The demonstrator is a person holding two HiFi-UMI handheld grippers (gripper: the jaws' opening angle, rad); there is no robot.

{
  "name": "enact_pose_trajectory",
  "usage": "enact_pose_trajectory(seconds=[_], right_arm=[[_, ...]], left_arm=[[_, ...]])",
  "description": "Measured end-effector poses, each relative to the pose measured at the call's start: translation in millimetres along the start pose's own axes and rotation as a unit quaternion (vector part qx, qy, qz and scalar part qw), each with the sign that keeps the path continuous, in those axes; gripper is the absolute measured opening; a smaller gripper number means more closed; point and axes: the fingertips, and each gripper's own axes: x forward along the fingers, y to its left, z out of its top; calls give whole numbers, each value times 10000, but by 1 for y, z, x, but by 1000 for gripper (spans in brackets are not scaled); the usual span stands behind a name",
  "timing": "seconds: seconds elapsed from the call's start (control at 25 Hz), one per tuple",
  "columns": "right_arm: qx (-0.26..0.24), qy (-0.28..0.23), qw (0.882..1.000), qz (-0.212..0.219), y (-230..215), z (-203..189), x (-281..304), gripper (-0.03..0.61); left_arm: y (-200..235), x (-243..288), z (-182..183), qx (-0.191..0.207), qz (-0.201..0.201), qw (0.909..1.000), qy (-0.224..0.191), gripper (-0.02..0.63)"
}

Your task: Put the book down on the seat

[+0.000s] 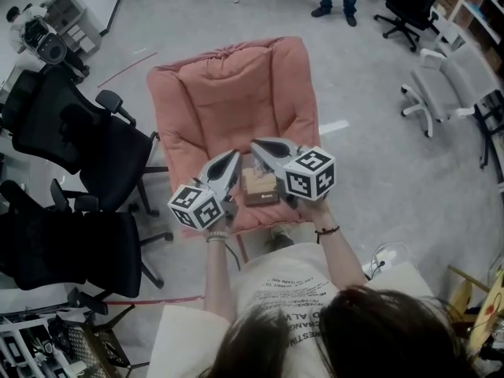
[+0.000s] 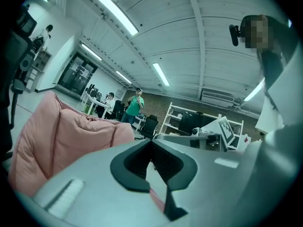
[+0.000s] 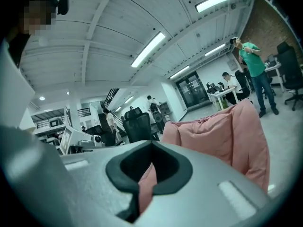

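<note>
Book (image 1: 260, 187) lies flat on front of pink seat (image 1: 236, 93), below and between the grippers. Left gripper (image 1: 235, 158) and right gripper (image 1: 255, 144): jaws closed, holding nothing. Placement looks done; only clearing away remains.

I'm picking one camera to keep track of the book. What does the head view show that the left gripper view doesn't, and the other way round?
Head view only: the small brown book, seen between the left hand-held gripper and the right hand-held gripper over the front of the pink cushioned seat, and the left one's black-and-white marker cube. Left gripper view only: the white ribbed ceiling with its strip lights, and that gripper's jaws closed together. Both: the pink seat, the right hand-held gripper and the person holding them.
</note>
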Motion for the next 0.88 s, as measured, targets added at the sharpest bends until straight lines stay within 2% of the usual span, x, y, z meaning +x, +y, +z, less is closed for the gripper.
enact_pose_trajectory(seconds=[0.88], right_arm=[[-135, -2, 9997, 204, -7, 2, -5, 3]], left_arm=[[-6, 10, 2, 92, 21, 10000, 2, -12]])
